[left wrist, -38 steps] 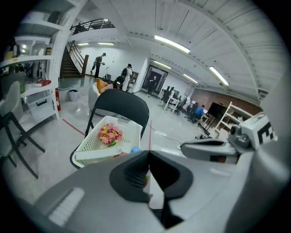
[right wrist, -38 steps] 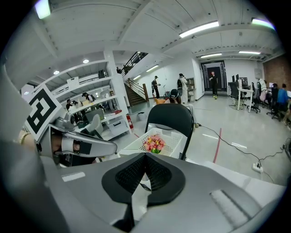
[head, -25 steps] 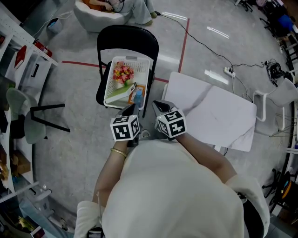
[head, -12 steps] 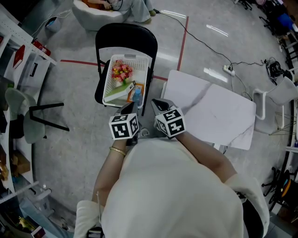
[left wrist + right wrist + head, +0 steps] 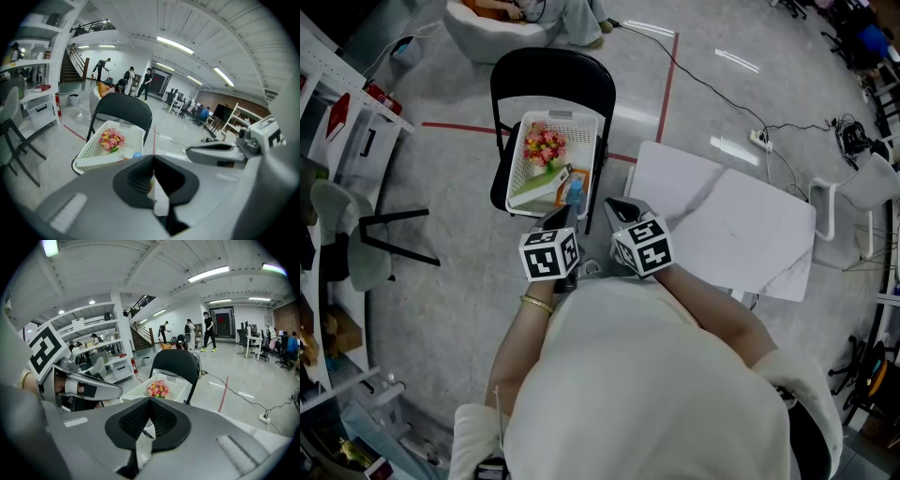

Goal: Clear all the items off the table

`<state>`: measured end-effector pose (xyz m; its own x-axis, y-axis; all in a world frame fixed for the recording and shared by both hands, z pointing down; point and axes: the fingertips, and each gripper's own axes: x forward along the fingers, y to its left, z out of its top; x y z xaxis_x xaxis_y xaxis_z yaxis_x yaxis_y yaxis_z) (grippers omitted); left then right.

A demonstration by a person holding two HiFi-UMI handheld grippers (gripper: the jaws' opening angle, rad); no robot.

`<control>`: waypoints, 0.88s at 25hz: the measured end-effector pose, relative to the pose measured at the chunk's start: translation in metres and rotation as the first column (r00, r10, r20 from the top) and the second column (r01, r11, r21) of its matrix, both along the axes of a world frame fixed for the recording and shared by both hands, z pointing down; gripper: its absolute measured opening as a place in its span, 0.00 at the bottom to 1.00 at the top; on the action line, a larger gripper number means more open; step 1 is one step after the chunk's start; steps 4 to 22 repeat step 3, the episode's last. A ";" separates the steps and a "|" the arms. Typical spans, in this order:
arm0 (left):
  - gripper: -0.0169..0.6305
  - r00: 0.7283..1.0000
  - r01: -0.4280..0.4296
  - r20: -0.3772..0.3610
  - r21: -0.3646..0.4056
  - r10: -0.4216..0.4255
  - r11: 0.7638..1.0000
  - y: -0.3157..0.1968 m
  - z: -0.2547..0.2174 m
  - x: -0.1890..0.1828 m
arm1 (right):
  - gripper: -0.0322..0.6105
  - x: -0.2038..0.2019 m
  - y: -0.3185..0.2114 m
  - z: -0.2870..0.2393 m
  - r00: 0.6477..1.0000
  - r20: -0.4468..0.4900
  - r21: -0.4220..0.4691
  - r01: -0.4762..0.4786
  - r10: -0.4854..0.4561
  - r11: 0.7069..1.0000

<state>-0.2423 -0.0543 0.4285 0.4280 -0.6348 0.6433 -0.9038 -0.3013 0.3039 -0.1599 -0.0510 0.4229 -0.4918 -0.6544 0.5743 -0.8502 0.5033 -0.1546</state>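
No change from a second ago: left gripper and right gripper hover near the basket, jaws together, empty. Flowers lie inside it; the table beside it is bare. Risk: a bump may tip the basket off the chair.

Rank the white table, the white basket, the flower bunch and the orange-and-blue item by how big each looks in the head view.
1. white table, clearly largest.
2. white basket.
3. flower bunch and orange-and-blue item: these look about alike, too close to rank.
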 end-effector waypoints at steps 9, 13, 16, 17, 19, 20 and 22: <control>0.04 1.000 0.001 0.001 -0.001 -0.001 1.000 0.000 0.000 0.000 | 0.05 0.001 0.000 -0.001 1.000 -0.001 0.004 0.000 0.000 1.000; 0.04 1.000 0.001 0.001 -0.001 -0.001 1.000 0.000 0.000 0.000 | 0.05 0.001 0.000 -0.001 1.000 -0.001 0.004 0.000 0.000 1.000; 0.04 1.000 0.001 0.001 -0.001 -0.001 1.000 0.000 0.000 0.000 | 0.05 0.001 0.000 -0.001 1.000 -0.001 0.004 0.000 0.000 1.000; 0.04 1.000 0.001 0.001 -0.001 -0.001 1.000 0.000 0.000 0.000 | 0.05 0.001 0.000 -0.001 1.000 -0.001 0.004 0.000 0.000 1.000; 0.04 1.000 0.001 0.001 -0.001 -0.001 1.000 0.000 0.000 0.000 | 0.05 0.001 0.000 -0.001 1.000 -0.001 0.004 0.000 0.000 1.000; 0.04 1.000 0.001 0.001 -0.001 -0.001 1.000 0.000 0.000 0.000 | 0.05 0.001 0.000 -0.001 1.000 -0.001 0.004 0.000 0.000 1.000; 0.04 1.000 0.001 0.001 -0.001 -0.001 1.000 0.000 0.000 0.000 | 0.05 0.001 0.000 -0.001 1.000 -0.001 0.004 0.000 0.000 1.000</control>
